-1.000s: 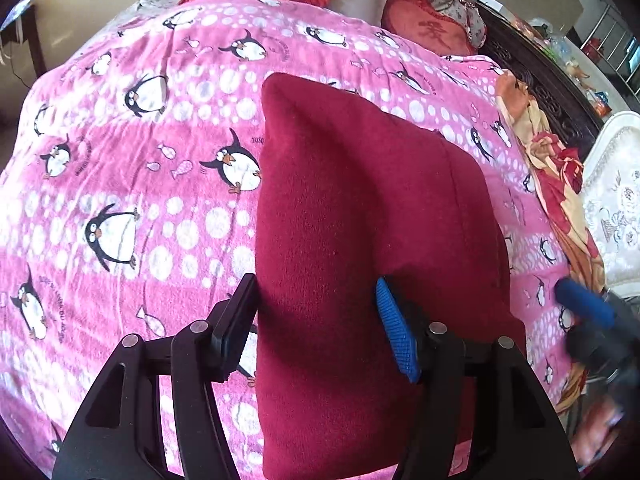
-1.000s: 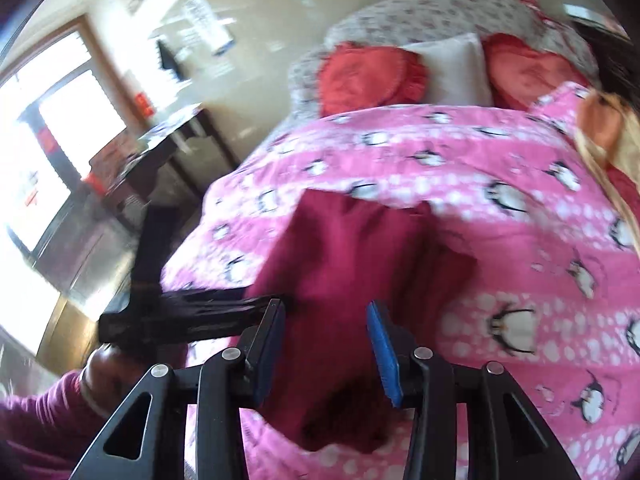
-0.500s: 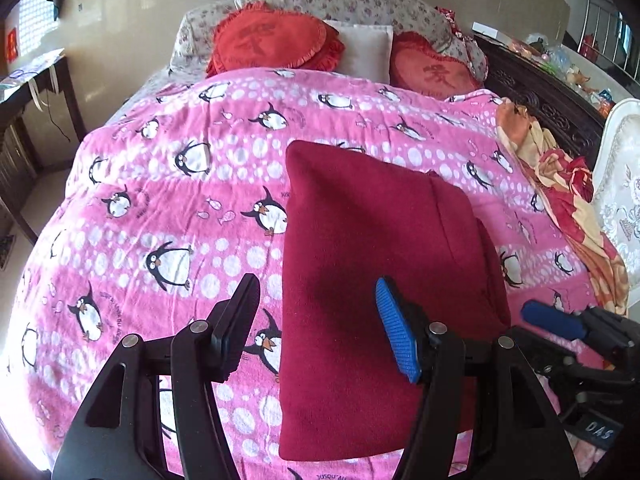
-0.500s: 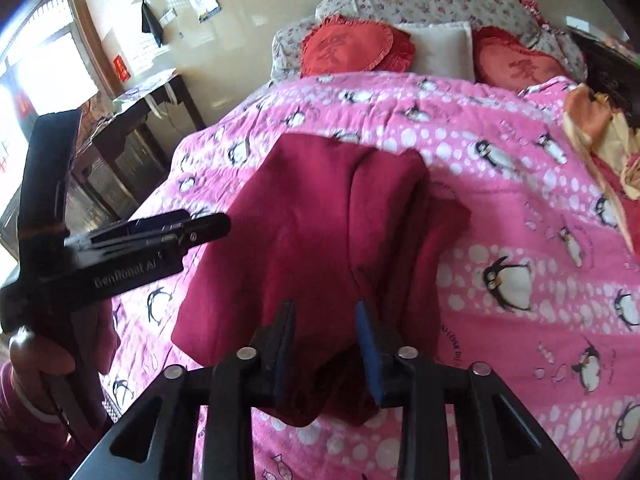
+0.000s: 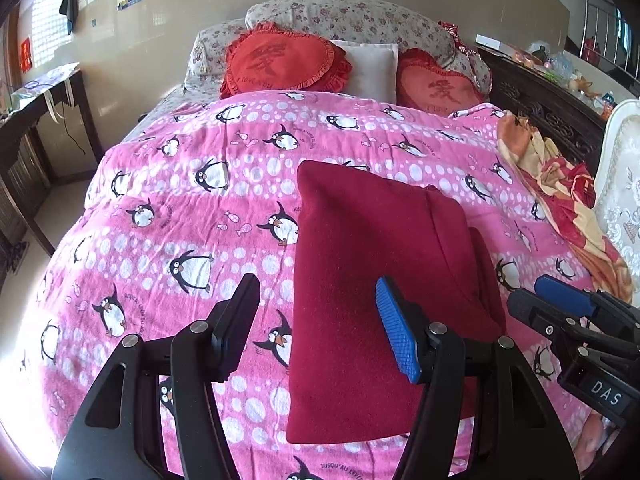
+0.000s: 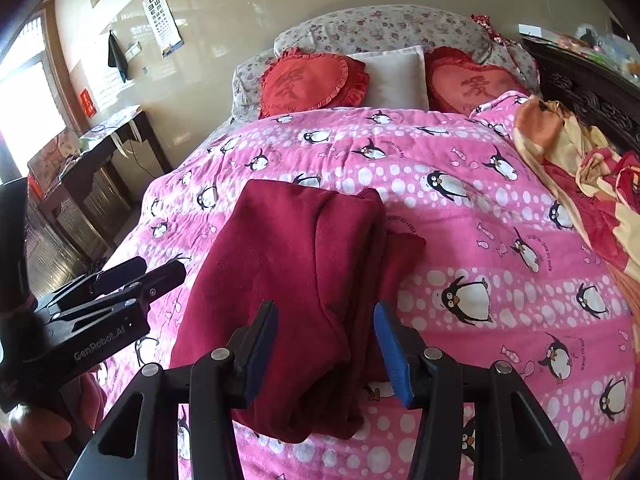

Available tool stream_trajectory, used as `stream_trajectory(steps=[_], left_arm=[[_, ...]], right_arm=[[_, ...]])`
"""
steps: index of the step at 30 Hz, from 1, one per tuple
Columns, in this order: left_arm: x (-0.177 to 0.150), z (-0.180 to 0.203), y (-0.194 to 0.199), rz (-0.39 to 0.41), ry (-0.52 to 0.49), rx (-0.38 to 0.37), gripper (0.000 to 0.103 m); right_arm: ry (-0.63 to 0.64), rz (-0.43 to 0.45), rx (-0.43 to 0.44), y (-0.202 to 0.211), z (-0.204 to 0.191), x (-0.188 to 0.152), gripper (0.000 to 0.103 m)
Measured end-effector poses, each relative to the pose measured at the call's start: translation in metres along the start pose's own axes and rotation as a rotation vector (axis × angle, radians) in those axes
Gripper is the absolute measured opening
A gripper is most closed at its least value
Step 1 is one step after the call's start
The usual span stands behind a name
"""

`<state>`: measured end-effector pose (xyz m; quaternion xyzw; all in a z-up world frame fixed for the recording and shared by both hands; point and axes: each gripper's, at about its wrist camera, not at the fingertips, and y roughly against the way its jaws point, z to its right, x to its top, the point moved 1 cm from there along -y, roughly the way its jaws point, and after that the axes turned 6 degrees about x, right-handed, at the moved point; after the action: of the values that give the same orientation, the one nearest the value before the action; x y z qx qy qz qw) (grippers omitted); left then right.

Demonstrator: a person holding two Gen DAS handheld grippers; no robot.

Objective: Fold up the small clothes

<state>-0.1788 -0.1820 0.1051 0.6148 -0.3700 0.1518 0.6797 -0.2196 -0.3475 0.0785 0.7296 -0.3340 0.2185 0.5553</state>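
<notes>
Since half a second ago the right claw (image 6: 326, 344) has spread its fingers apart and let go of the garment (image 5: 376, 280); the left claw (image 5: 320, 328) stays wide apart, holding nothing. The dark red garment lies folded on the pink penguin blanket (image 5: 180, 208) of the bed, one flap sticking out on its right. "GenRobot.AI" reads on the left claw's body, "DAS" on the right's. The blanket repeats "JUSQU'AU LEVER…". An eye chart (image 6: 162, 20) hangs on the wall.
</notes>
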Motion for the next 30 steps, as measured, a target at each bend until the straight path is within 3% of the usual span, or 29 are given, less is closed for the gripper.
stream_trajectory(steps=[4, 9, 30], left_arm=[[-0.001, -0.001, 0.003, 0.004, 0.001, 0.003, 0.061], [0.0, -0.002, 0.009, 0.024, 0.008, 0.003, 0.061], [-0.001, 0.001, 0.004, 0.019, -0.003, 0.002, 0.061]], right_arm=[[-0.002, 0.001, -0.005, -0.002, -0.001, 0.001, 0.049], [-0.004, 0.002, -0.008, -0.002, -0.003, 0.002, 0.058], [-0.015, -0.008, -0.01, -0.008, -0.002, 0.002, 0.059]])
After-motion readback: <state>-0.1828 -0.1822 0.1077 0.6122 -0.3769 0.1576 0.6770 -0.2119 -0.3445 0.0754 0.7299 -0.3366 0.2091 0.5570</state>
